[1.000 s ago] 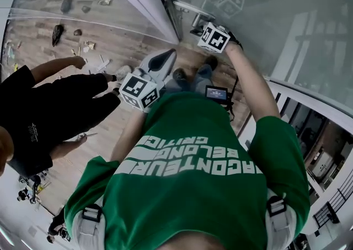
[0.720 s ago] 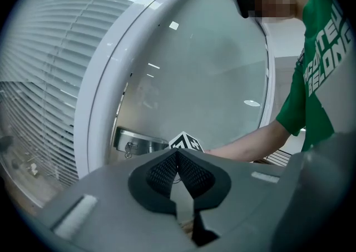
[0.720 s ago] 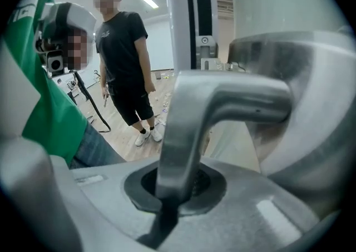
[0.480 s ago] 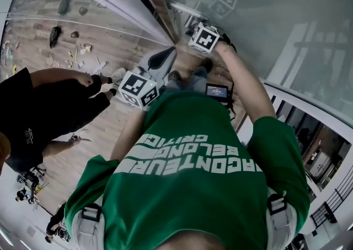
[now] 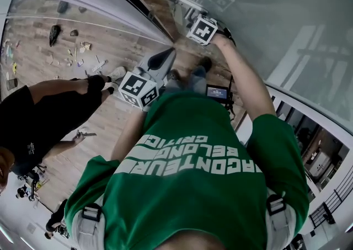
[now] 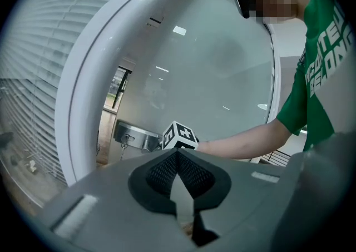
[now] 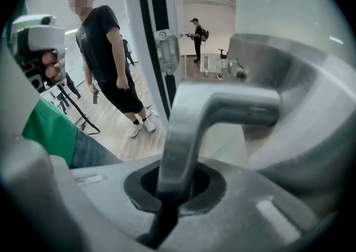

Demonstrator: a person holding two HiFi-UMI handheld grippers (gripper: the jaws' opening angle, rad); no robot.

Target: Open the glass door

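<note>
Right gripper (image 7: 169,189) clamps tight on the metal handle (image 7: 222,106). The handle sits at the edge of the glass door (image 5: 265,17), beside the white frame (image 6: 78,106). Left gripper (image 6: 177,156): jaws together, empty, clear of the door.

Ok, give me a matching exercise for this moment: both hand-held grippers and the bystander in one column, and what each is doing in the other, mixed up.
Column one:
1. right hand-held gripper
2. left hand-held gripper
3. person in black T-shirt

Column two:
A. standing on the wooden floor
B. shut, with nothing between its jaws
C. shut on the metal door handle

Pairs: 1-C, 2-B, 3-A.
</note>
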